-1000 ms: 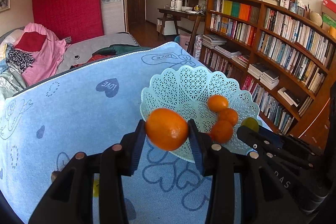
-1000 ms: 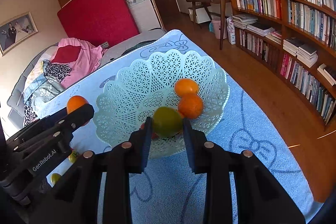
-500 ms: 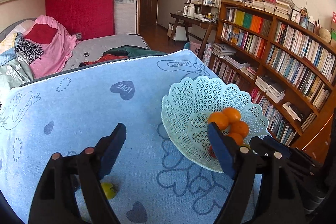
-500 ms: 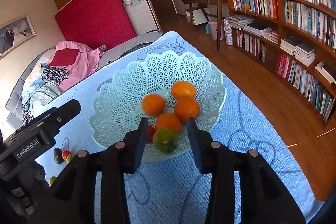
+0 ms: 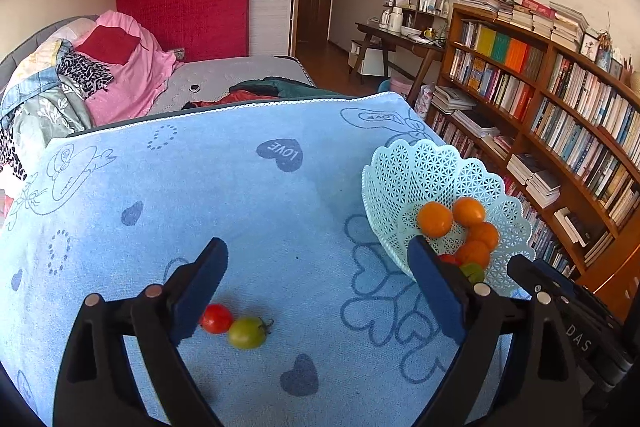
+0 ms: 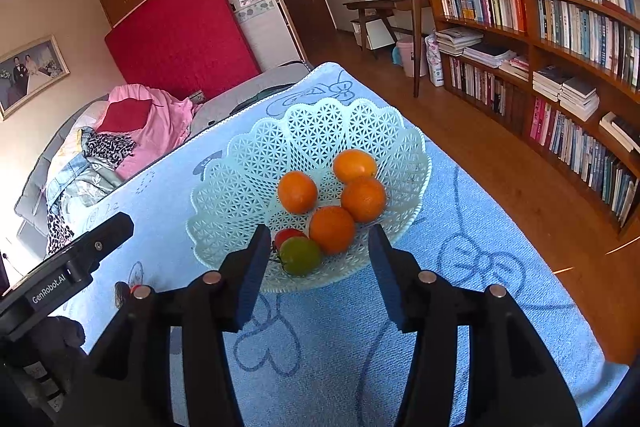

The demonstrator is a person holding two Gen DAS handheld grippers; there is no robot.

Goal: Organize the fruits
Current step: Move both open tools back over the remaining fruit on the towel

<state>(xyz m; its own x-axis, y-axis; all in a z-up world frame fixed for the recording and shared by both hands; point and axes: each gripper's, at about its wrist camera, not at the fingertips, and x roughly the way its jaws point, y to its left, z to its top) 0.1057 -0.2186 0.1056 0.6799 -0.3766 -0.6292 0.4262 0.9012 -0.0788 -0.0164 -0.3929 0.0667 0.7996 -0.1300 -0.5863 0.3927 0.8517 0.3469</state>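
Observation:
A pale green lattice basket (image 6: pixel 248 183) (image 5: pixel 404 179) stands on the blue towel-covered table. It holds several oranges (image 6: pixel 298 191) (image 5: pixel 435 219), a green tomato (image 6: pixel 300 255) and a red tomato (image 6: pixel 286 235). A red tomato (image 5: pixel 216 318) and a green tomato (image 5: pixel 247 333) lie on the towel, touching each other. My left gripper (image 5: pixel 316 291) is open and empty above the towel, its left finger beside the red tomato. My right gripper (image 6: pixel 318 269) is open and empty, just in front of the basket's near rim.
The blue towel (image 5: pixel 224 195) with heart prints covers the table. A tall wooden bookshelf (image 6: pixel 560 39) stands to the right across a wooden floor (image 6: pixel 500 179). A bed with a pink blanket (image 5: pixel 132 79) lies beyond the table's far edge.
My left gripper let its orange go into the basket, opened wide and swung left over the towel. My right gripper dropped the green tomato into the basket and opened.

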